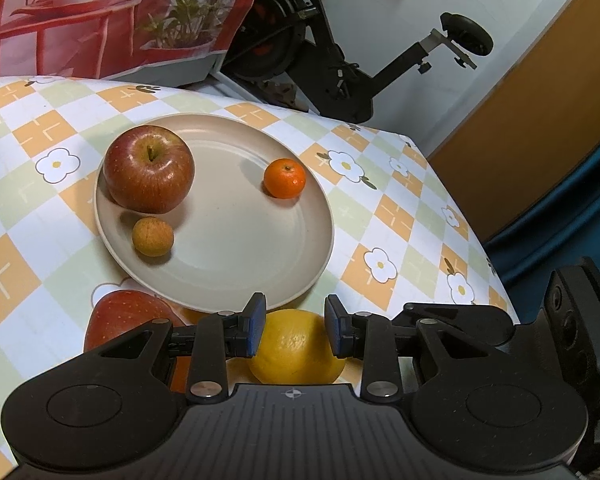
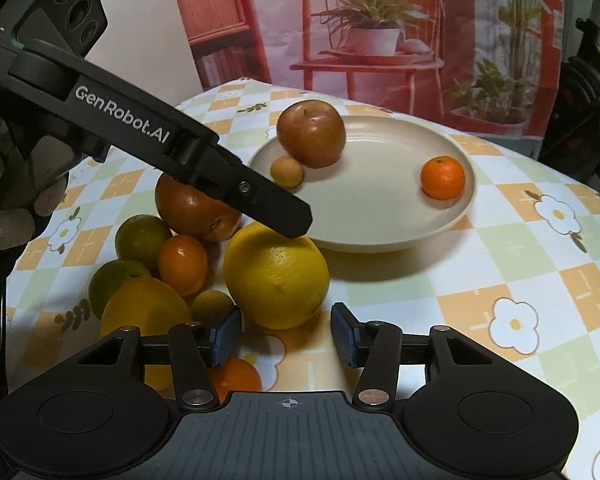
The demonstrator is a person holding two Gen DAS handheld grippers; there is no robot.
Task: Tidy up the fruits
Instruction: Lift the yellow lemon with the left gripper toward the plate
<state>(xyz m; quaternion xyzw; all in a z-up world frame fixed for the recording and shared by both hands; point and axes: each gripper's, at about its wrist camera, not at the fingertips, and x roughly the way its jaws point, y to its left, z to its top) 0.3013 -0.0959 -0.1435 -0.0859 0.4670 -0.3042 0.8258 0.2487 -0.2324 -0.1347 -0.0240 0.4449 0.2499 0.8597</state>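
A beige plate (image 1: 260, 264) (image 2: 380, 216) holds a red apple (image 1: 148, 170) (image 2: 311, 134), a small brown fruit (image 1: 153, 237) (image 2: 286, 171) and a mandarin (image 1: 285, 178) (image 2: 443, 178). My left gripper (image 1: 295, 328) is open, its blue pads on either side of a big yellow orange (image 1: 296, 350) (image 2: 276, 276) on the cloth; I cannot tell if they touch it. In the right wrist view the left gripper's finger (image 2: 276, 208) rests over that orange. My right gripper (image 2: 286, 334) is open and empty, just in front of the orange.
A second red apple (image 1: 120, 316) (image 2: 192, 212) lies left of the yellow orange. A pile of green, orange and yellow citrus (image 2: 148, 272) lies at the left. The table's right edge (image 1: 480, 240) drops off toward an exercise bike (image 1: 340, 60).
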